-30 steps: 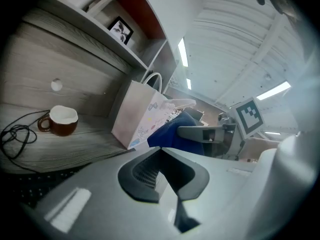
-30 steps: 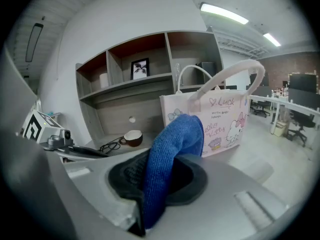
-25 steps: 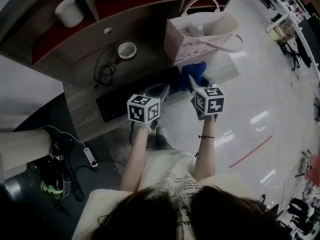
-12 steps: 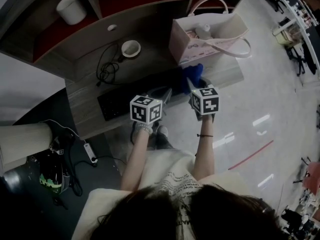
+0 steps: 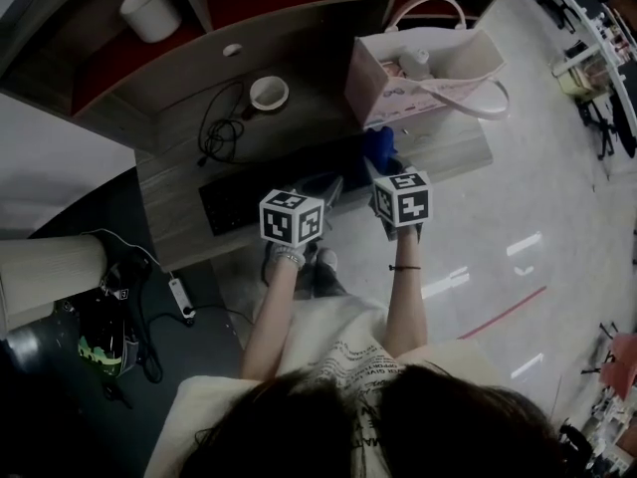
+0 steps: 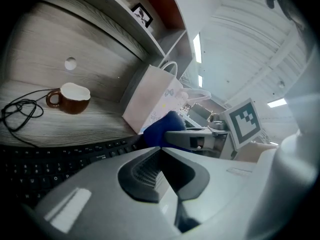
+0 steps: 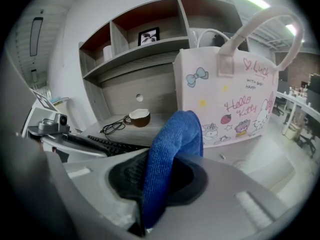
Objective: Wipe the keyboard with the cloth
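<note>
The blue cloth [image 7: 172, 149] hangs pinched in the right hand-held gripper [image 7: 152, 184], near the centre of the head view by the right end of the black keyboard [image 5: 234, 197] on the wooden surface [image 5: 169, 182]. The left hand-held gripper [image 6: 161, 176] is pressed together and empty. A pink bag [image 5: 423, 68] stands at upper right.

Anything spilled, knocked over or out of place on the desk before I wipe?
Nothing stands out. The brown cup and pink tote bag stand upright, the black keyboard lies flat, and the blue cloth is pinched in the right gripper.
</note>
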`<state>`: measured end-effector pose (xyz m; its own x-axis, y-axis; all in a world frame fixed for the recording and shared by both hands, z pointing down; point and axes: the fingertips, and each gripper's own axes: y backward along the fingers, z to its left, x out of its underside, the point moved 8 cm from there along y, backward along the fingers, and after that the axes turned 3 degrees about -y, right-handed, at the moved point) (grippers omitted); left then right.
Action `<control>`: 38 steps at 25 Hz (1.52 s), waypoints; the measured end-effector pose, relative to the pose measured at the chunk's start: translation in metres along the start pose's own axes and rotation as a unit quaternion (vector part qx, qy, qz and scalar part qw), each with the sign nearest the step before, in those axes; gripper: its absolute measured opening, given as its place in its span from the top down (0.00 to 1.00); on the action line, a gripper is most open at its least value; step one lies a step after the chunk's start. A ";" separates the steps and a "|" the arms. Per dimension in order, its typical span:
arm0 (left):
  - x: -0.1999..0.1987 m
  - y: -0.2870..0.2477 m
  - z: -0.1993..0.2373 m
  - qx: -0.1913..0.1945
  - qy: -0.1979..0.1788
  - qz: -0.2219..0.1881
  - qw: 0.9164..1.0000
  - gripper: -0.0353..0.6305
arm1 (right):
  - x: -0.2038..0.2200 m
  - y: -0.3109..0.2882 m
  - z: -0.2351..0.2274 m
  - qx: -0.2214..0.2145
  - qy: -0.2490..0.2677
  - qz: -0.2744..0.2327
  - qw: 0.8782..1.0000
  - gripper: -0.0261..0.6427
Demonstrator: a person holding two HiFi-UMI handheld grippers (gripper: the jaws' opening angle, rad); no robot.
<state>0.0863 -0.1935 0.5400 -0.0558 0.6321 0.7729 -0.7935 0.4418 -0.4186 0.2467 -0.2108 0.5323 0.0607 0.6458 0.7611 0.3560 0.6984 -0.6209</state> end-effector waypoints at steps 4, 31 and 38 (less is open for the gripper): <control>0.002 0.005 0.001 -0.006 0.004 -0.003 1.000 0.94 | 0.002 -0.004 0.005 -0.009 -0.002 0.004 1.000 0.87; 0.013 0.030 0.021 -0.050 0.031 -0.016 0.998 0.94 | 0.007 -0.028 0.032 -0.058 -0.017 0.020 0.998 0.87; 0.016 0.043 0.026 -0.056 0.035 -0.021 0.998 0.94 | 0.008 -0.031 0.047 -0.067 -0.013 0.023 0.997 0.87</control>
<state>0.0362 -0.1806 0.5471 0.0221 0.6530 0.7570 -0.7219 0.5343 -0.4398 0.1926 -0.2124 0.5490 0.0563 0.6849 0.7264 0.4748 0.6216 -0.6230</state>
